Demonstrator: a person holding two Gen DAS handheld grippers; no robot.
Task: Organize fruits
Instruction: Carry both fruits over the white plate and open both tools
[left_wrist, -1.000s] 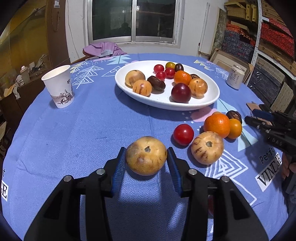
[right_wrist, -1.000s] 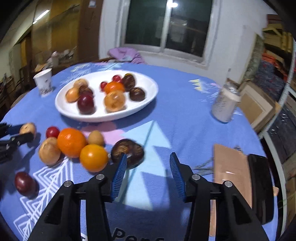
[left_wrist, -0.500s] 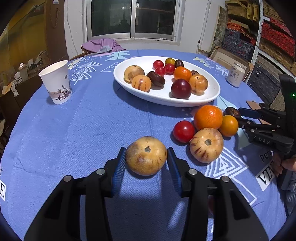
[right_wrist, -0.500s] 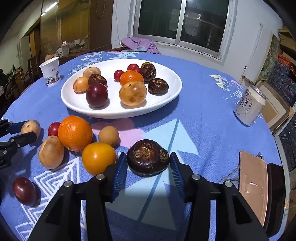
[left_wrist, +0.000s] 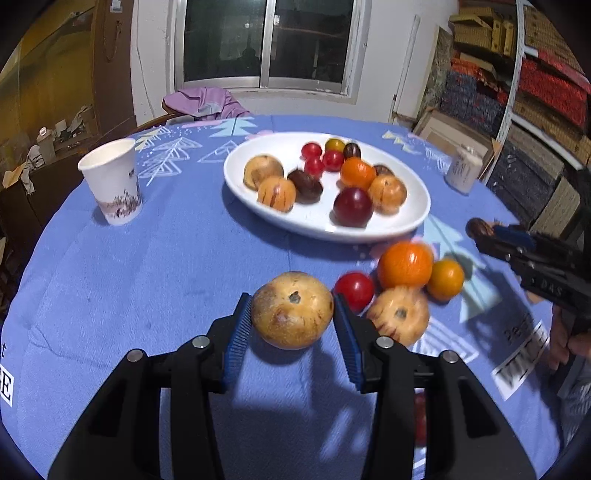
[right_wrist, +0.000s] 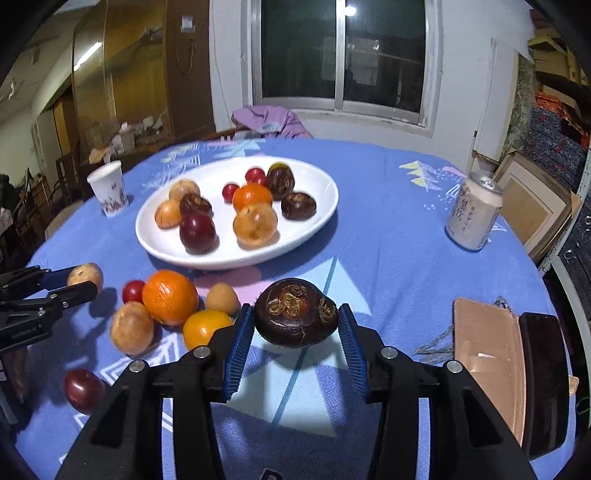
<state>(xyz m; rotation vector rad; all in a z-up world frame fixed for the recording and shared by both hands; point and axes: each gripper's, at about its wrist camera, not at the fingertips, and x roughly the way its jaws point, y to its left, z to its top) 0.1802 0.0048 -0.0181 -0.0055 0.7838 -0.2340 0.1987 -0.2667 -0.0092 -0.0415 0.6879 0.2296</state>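
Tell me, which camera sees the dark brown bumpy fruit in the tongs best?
The right wrist view: the dark brown fruit sits big and sharp in the middle, squeezed between the right tongs. The left wrist view shows only a small, partly hidden bit of it at the far right edge.

Tabletop (right_wrist: 388, 221) cloth on my feed is blue with white and pastel tree shapes. Plate (right_wrist: 317, 221) plain white, with red, orange, tan and dark brown fruit in it. Paper cup (left_wrist: 110, 181) white with a dark printed scene. My jaws have blue ribbed pads on black arms. Tan speckled fruit (left_wrist: 291, 310) left, glossy dark-brown one (right_wrist: 295, 312) right.
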